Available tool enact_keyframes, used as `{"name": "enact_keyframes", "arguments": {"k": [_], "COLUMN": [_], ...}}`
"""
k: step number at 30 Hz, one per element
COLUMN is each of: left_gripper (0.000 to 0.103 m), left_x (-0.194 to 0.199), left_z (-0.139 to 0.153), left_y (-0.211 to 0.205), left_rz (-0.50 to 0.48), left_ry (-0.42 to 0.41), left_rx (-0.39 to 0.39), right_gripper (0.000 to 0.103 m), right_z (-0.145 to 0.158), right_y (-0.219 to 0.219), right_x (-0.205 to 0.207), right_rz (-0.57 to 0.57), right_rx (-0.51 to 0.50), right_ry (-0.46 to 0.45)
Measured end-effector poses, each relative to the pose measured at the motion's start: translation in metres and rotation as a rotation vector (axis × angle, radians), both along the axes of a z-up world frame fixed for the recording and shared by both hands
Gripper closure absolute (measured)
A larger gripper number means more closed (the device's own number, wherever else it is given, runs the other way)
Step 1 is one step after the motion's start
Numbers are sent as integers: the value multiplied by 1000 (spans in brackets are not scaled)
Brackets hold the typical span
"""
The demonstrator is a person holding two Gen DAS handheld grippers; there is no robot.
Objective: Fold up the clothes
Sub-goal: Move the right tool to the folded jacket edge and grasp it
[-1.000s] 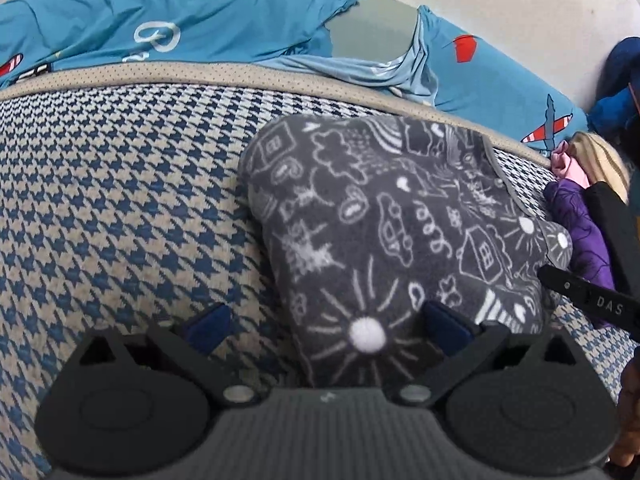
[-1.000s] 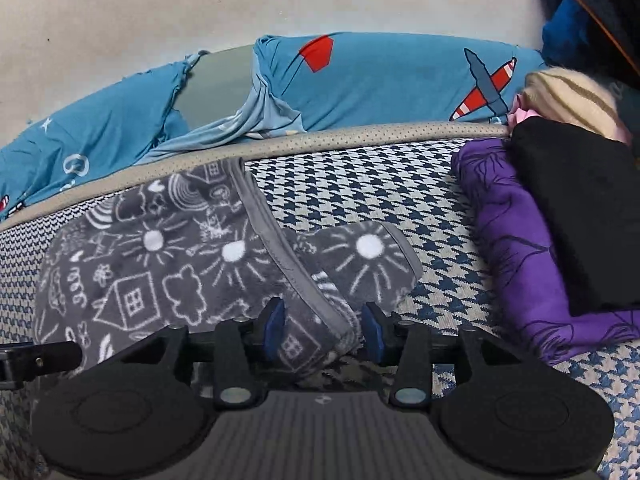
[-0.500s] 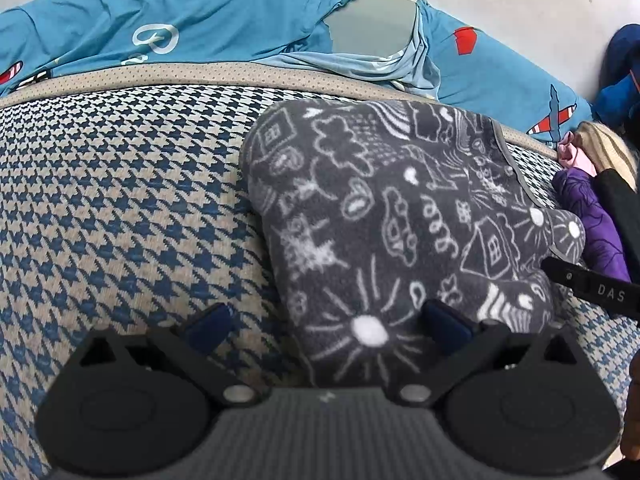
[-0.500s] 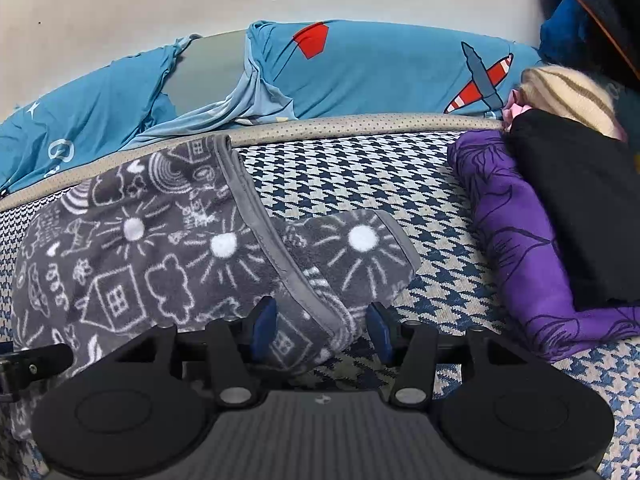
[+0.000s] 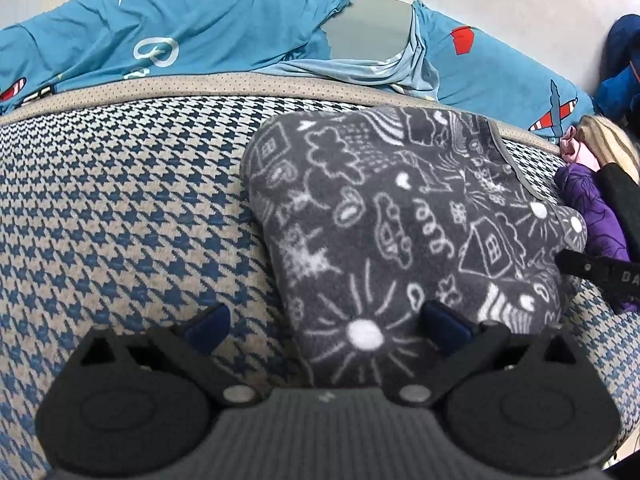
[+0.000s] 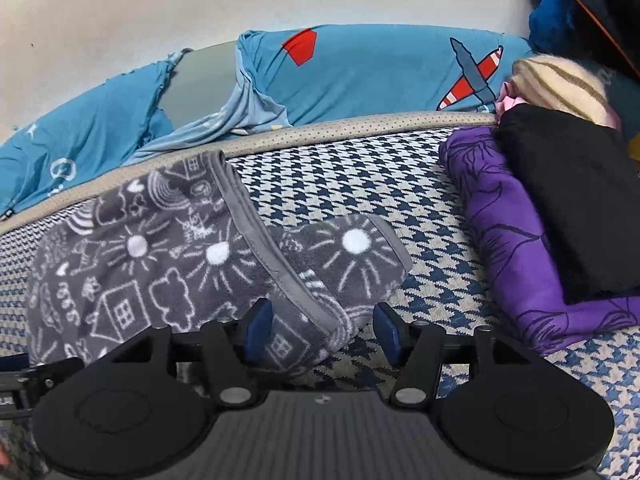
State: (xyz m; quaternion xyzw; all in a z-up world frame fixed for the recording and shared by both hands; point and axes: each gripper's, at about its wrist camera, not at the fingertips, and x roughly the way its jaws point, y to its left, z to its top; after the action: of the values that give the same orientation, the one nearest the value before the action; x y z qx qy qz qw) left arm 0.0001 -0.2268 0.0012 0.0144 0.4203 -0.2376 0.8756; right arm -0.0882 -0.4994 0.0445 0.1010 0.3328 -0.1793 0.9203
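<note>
grey fleece [image 5: 400, 232] folded | on houndstooth cushion [image 5: 120, 208] | purple pile [image 6: 516, 248] beside

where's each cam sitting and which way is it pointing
Left wrist: on the left gripper, looking forward and down along its wide-apart blue fingers at the grey doodle-print fleece on the houndstooth cover.
Right wrist: on the right gripper, angled down at the fleece's trimmed corner; its jaws have just been opening and no longer pinch it. The purple garment lies to the right.
Shared: the fleece, the cover, the blue airplane-print bedding behind; the right gripper's tip shows in the left view.
</note>
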Motion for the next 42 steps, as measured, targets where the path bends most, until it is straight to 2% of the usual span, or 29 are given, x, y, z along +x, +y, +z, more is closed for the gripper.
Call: {"name": "enact_keyframes", "arguments": {"k": [8,12,15,22,26,37,42], "left_gripper": [0,0,0,0,0,0,0], "left_x": [-12,-19,-21,-18,-11,30,38], "left_z": [14,21,22,25,30,27,18], "left_y": [0,1,3,10,19,61,60], "left_rz": [-21,-37,-37,-12,8,62,79], "left_ry": [-51,-79,-90,-99,-78,115,155], "left_rx": [52,74,86,104,64,-214,-221], "right_gripper": [47,45,38,37,36,28,28], "right_z": [9,15,15,10,9,4,-2], "right_y": [-8,-16,-21,-28,-34,-58,-62], "right_x": [-5,-8,-11,-13,-15,-19,-14], "right_rz": [77,113,127,155,159,132,126], "right_rx": [58,91,114,159,207,331,359], "right_ry": [52,44,37,41,23,-23,-18]}}
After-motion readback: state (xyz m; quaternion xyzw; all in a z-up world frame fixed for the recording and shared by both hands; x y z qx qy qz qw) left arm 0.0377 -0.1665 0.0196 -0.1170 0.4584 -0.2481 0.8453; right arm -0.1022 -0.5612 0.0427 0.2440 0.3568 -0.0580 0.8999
